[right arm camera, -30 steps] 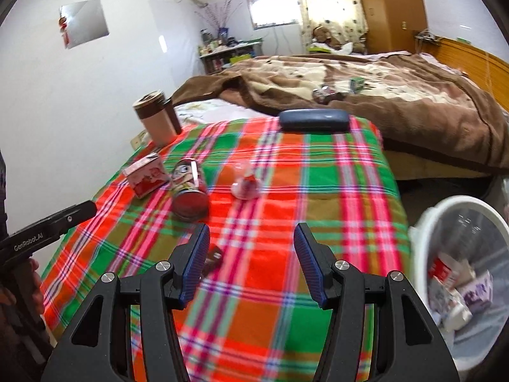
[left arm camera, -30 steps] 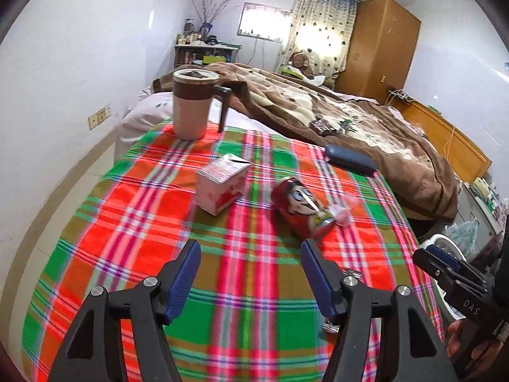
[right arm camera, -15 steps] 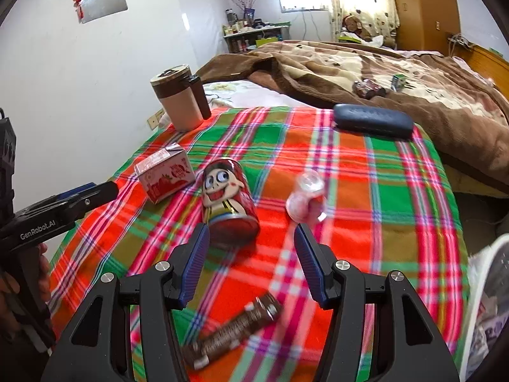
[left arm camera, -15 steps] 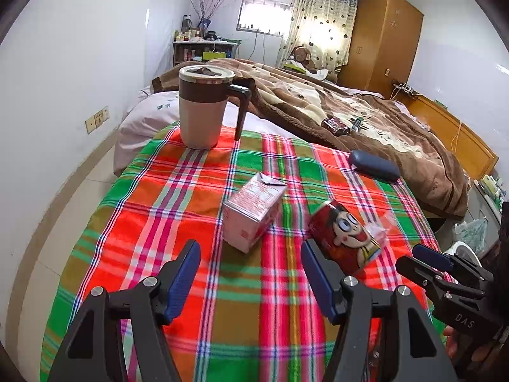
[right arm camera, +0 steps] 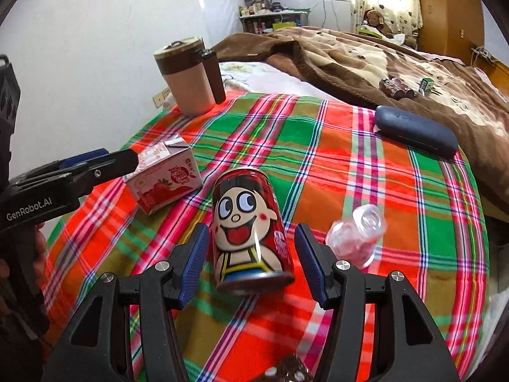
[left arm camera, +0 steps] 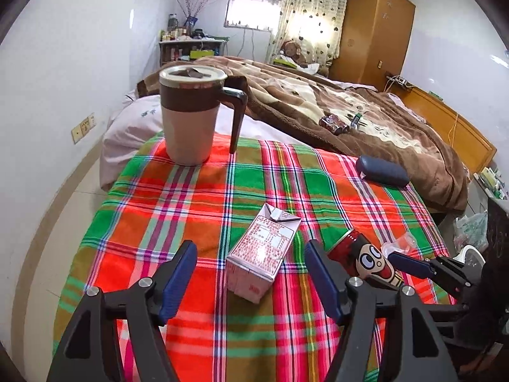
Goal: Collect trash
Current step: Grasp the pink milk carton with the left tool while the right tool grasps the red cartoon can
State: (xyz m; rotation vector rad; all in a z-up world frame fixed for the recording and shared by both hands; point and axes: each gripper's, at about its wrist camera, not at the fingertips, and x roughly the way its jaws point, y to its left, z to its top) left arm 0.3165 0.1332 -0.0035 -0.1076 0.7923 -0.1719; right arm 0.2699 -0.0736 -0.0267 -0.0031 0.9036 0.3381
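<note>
A pink milk carton (left arm camera: pixel 262 254) lies on the plaid tablecloth (left arm camera: pixel 191 203), just ahead of my open left gripper (left arm camera: pixel 251 270) and between its jaws' line. A red cartoon-face can (right arm camera: pixel 248 229) lies on its side, its near end between the fingers of my open right gripper (right arm camera: pixel 251 254). The can also shows in the left wrist view (left arm camera: pixel 366 259). A crumpled clear plastic cup (right arm camera: pixel 359 232) lies to the can's right. The carton also shows in the right wrist view (right arm camera: pixel 165 175), with the left gripper's fingertips (right arm camera: pixel 105 162) beside it. A dark wrapper (right arm camera: pixel 286 371) lies under the right gripper.
A lidded brown-and-beige mug (left arm camera: pixel 191 111) stands at the table's far left. A dark blue case (left arm camera: pixel 381 170) lies at the far right edge. A bed with a brown blanket (left arm camera: pixel 350 108) is behind the table. A wall runs along the left.
Both grippers have moved forward over the table. The carton now sits close between the left jaws' line, and the can has come between the right fingers. The bin has left the right view.
</note>
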